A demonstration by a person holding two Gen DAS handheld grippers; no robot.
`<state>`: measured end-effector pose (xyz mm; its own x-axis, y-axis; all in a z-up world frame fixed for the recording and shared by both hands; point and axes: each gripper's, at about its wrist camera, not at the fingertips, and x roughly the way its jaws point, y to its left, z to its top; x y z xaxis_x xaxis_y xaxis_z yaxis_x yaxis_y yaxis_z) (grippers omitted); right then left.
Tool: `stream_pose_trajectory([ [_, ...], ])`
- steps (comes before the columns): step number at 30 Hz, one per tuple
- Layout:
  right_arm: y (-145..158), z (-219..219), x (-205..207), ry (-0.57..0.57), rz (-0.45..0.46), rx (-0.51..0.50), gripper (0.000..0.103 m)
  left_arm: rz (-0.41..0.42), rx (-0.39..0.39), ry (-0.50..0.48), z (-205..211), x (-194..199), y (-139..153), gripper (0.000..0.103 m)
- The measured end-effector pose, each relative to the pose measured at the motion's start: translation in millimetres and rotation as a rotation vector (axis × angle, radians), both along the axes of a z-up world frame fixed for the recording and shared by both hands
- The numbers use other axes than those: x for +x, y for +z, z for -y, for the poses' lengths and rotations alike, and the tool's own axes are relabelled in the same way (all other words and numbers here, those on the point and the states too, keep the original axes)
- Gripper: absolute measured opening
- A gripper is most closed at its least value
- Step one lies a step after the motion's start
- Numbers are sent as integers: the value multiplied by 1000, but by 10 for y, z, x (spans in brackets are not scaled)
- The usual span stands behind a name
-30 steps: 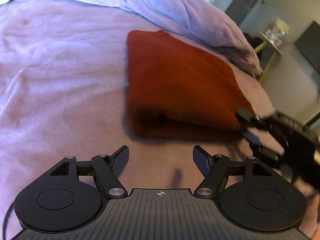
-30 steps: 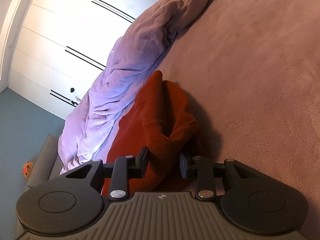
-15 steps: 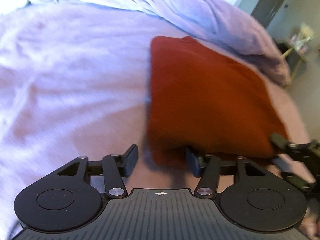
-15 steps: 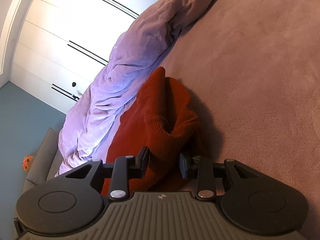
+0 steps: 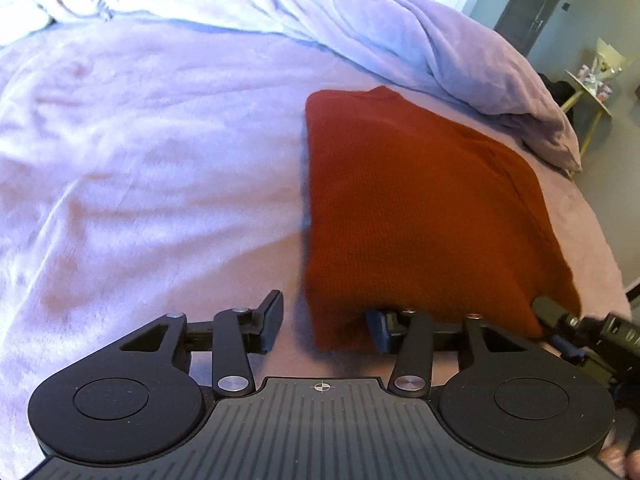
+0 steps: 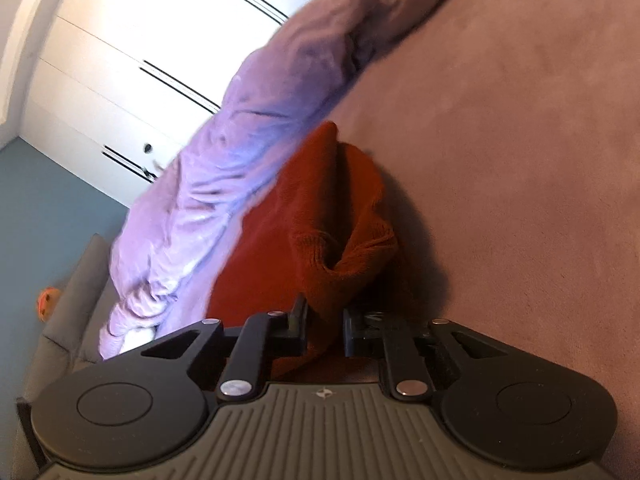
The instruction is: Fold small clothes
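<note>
lilac bedding covers a bed [image 5: 160,168], with a rumpled duvet [image 5: 400,28] heaped along its far side and white wardrobe doors [image 6: 120,60] behind. a folded rust-red sweater [image 5: 420,208] lies on the bed beside the duvet. left tongs [image 5: 324,320], jaws just closing, straddle the sweater's near corner: one finger is tucked under the cloth, the other stands clear on the bedding. right tongs [image 6: 325,330], jaws also just closing, pinch a raised fold at the sweater's other near corner.
</note>
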<state>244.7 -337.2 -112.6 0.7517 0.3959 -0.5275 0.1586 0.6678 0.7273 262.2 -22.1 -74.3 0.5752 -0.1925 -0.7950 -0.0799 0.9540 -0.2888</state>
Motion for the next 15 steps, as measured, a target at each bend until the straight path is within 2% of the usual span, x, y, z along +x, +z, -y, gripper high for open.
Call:
stream_pose_trajectory([
  [2, -9, -4, -15, 39, -1, -52, 15, -18, -16, -4, -119, -21, 27, 70],
  [4, 12, 49, -57, 74, 9, -87, 17, -35, -54, -3, -282, -59, 79, 75],
  [5, 31, 120, -98, 77, 22, -87, 25, -32, -82, 6, -379, -75, 114, 75],
  [6, 52, 205, -140, 63, 32, -85, 29, -17, -123, 17, -517, -105, 161, 77],
  [7, 77, 287, -172, 40, 39, -90, 38, 0, -156, 32, -598, -88, 196, 81],
  [8, 102, 389, -191, 13, 46, -98, 51, 16, -189, 48, -675, -68, 225, 83],
  [10, 118, 535, -169, -23, 56, -80, 63, 32, -266, 47, -757, 63, 238, 86],
  [11, 114, 593, -113, -21, 51, -53, 72, 23, -314, 31, -758, 162, 210, 88],
  [13, 75, 642, 55, 14, 46, 23, 79, -35, -418, 4, -708, 403, 86, 88],
  [15, 23, 642, 264, 30, 25, 57, 80, -80, -463, -41, -589, 638, -34, 87],
])
